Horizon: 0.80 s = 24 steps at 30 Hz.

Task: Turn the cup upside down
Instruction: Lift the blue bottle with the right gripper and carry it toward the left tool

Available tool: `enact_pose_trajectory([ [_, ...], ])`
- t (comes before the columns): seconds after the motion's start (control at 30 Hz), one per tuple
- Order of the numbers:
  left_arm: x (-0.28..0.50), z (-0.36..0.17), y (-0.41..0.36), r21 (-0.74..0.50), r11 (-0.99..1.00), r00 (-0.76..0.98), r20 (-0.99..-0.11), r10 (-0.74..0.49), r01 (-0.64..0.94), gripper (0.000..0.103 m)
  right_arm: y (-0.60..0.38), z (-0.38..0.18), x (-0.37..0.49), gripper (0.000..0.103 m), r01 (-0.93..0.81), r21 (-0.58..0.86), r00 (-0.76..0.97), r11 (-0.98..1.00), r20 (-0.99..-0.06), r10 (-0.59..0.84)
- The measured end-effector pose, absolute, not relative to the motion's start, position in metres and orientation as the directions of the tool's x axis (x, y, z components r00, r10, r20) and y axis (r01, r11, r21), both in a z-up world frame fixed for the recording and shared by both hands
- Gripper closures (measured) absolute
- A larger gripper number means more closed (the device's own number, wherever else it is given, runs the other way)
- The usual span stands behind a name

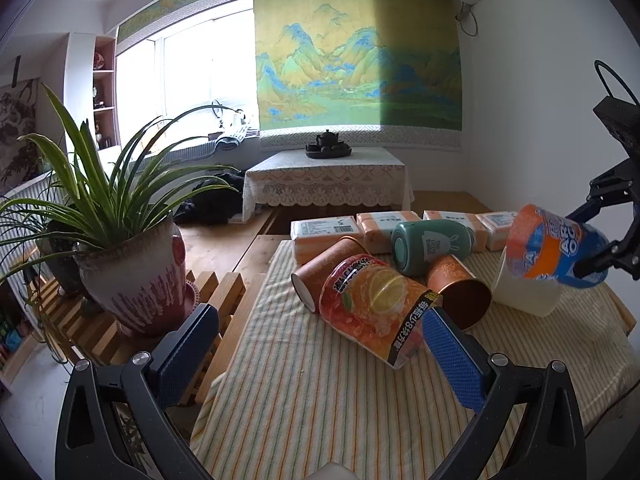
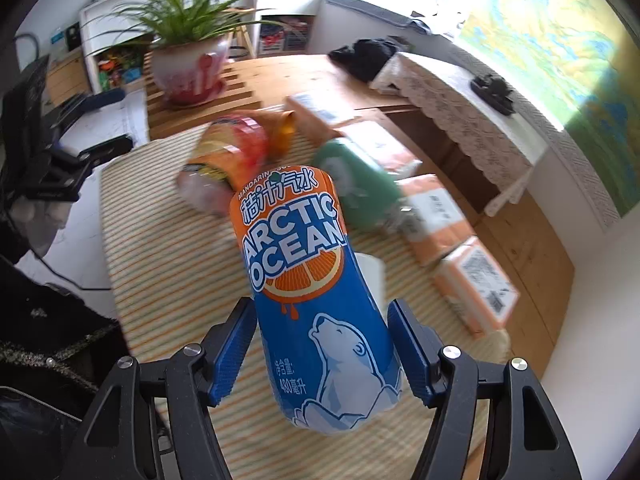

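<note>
My right gripper [image 2: 322,344] is shut on a blue and orange Arctic Ocean cup [image 2: 308,280] and holds it tilted in the air above the striped cloth [image 2: 168,264]. In the left wrist view the same cup [image 1: 554,246] hangs at the right, over a white cup [image 1: 524,292]. My left gripper [image 1: 320,344] is open and empty, low over the cloth [image 1: 320,392], just in front of a red and orange fruit-print cup [image 1: 372,304] that lies on its side.
Two brown paper cups [image 1: 460,284] and a green bottle [image 1: 430,242] lie on the cloth. Tissue packs [image 1: 326,238] line its far edge. A potted plant [image 1: 128,264] stands on the slatted rack at the left.
</note>
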<state>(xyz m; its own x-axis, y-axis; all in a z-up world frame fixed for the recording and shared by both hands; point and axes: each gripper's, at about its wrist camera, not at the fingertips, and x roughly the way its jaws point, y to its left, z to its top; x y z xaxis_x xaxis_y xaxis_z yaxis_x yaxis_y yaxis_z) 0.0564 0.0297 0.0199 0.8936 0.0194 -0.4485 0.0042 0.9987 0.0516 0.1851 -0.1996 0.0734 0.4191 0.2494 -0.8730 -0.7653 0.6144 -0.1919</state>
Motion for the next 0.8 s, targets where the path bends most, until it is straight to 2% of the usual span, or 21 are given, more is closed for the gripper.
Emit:
enact_pose_trajectory([
  [0.4, 0.030, 0.014, 0.036, 0.070, 0.997, 0.885, -0.466, 0.007, 0.029, 0.000, -0.163, 0.015, 0.146, 0.039, -0.805, -0.149, 0.347, 0.574, -0.904, 0.252],
  [0.8, 0.028, 0.011, 0.035, 0.081, 0.996, 0.879, -0.477, -0.002, 0.046, 0.000, -0.160, 0.000, 0.151, 0.036, -0.793, -0.144, 0.343, 0.591, -0.909, 0.238],
])
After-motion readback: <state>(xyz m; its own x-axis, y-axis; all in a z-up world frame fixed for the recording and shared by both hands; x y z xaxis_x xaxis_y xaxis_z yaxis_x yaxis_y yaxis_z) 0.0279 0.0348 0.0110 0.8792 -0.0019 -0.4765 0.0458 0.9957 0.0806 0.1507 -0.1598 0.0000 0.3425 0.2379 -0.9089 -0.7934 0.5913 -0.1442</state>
